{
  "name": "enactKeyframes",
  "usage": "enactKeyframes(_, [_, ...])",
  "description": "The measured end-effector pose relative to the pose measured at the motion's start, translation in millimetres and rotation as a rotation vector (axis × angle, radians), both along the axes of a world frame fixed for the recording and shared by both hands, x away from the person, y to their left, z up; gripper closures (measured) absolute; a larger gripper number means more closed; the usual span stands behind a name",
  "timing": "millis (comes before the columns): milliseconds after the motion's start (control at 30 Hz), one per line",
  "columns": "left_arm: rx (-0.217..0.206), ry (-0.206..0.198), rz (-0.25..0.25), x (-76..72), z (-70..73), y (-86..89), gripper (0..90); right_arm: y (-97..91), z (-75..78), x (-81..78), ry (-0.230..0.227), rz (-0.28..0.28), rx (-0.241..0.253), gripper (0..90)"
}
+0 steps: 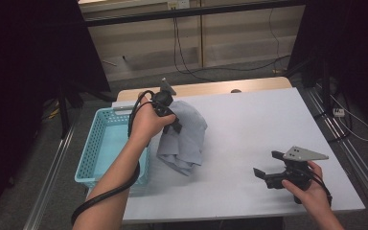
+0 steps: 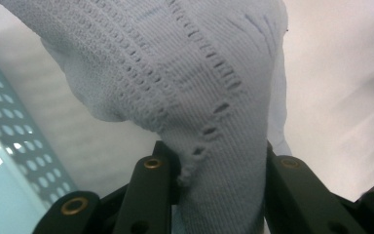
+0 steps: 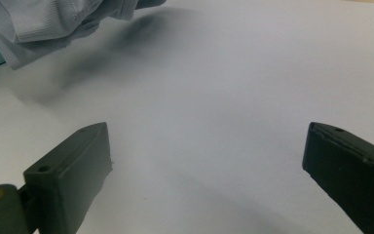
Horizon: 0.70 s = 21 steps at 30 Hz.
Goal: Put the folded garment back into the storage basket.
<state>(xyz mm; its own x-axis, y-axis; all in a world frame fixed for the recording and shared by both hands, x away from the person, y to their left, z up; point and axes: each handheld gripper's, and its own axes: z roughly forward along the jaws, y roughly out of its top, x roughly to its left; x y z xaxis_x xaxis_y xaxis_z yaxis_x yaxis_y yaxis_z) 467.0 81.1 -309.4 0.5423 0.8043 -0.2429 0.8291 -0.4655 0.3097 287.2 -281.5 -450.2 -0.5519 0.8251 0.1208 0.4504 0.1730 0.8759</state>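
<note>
My left tool is clamped on the pale blue knit garment, holding its top bunch up off the desk just right of the teal basket, hem dragging. Cloth's soft, light, floppy, so I'd grab a thick fold, not 1 layer. Right tool: jaws wide, nothing in them, low over bare desk.
</note>
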Motion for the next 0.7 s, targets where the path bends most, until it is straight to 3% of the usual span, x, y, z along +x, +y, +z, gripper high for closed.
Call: enactKeyframes(700, [0.026, -0.016, 0.01, 11.9, 33.6, 7.8, 71.7, -0.4, 0.7, 0.0, -0.001, 0.003, 0.002, 3.8])
